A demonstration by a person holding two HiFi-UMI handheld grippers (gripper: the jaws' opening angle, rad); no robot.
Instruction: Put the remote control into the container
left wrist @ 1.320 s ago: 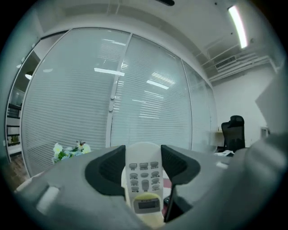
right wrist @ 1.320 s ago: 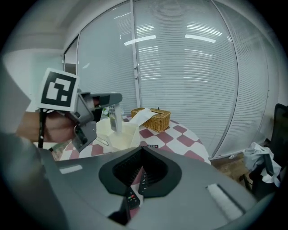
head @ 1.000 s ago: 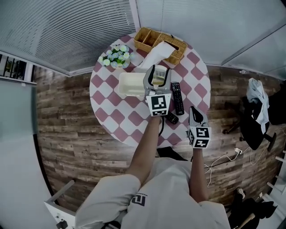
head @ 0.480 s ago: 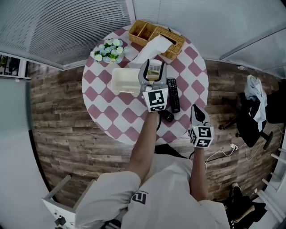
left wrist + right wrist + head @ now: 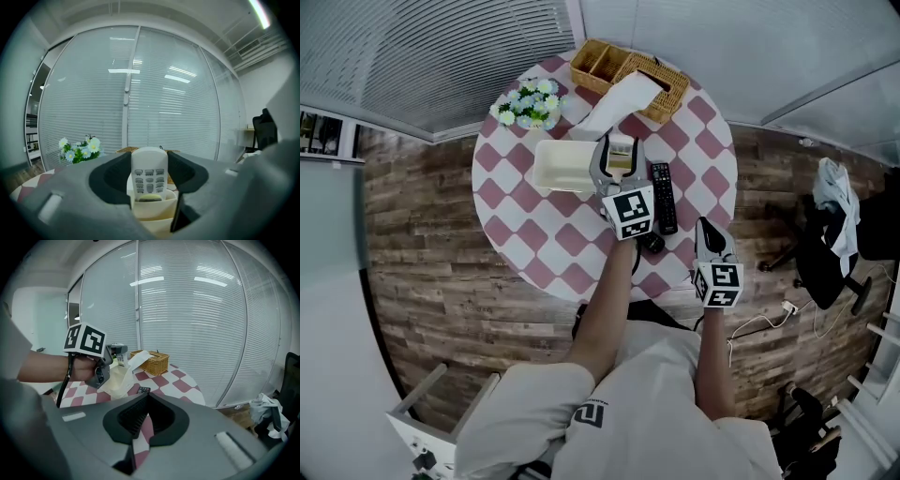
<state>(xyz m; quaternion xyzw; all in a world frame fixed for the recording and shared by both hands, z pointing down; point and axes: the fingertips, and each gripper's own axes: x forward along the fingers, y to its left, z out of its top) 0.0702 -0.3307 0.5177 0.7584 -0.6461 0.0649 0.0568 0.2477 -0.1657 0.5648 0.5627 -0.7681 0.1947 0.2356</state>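
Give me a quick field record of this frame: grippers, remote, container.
left gripper: shut on white remote, held upright
white remote: lower end inside the cream container
right gripper: shut, empty, near the table's edge
black remote: lying on the checkered table, right of the container
also on table: wicker basket, flowers

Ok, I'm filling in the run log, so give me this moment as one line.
left claw: shut on white remote | remote: upright, lower end in cream container | right claw: shut, empty | black remote: on table
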